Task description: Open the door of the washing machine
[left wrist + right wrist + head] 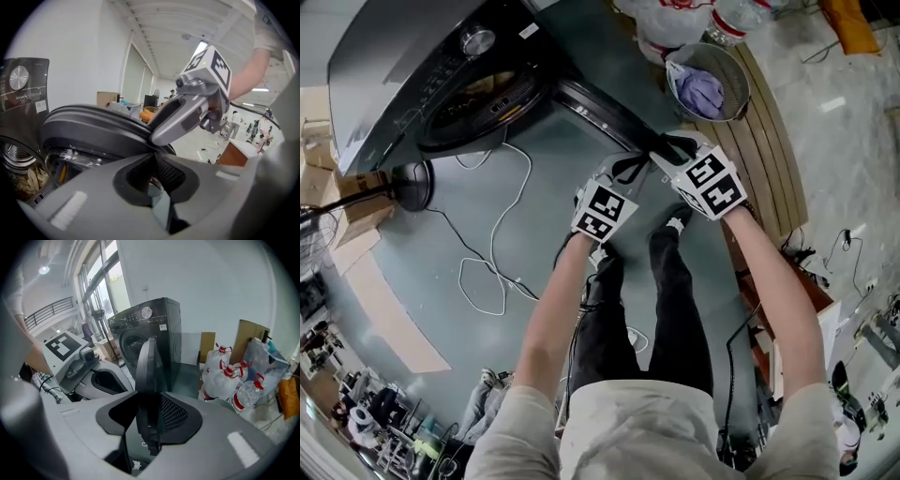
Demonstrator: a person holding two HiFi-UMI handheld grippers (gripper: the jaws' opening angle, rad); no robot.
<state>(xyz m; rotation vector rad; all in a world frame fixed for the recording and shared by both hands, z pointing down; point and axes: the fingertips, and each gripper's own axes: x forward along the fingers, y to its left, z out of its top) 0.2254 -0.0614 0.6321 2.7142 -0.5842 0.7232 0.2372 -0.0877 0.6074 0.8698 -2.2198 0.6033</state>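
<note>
Jaws of the right gripper (149, 414) clamp the rim of the washing machine's (157, 317) open door (148, 365), while the left gripper (153, 169) sits clenched shut just beside that rim.

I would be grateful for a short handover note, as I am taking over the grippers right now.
Left gripper: jaws shut, holding nothing, beside the door rim.
Right gripper: clamped on the door's edge.
Washing machine: door already swung well open, drum exposed.
Left to do: widen it if wanted, then release.
</note>
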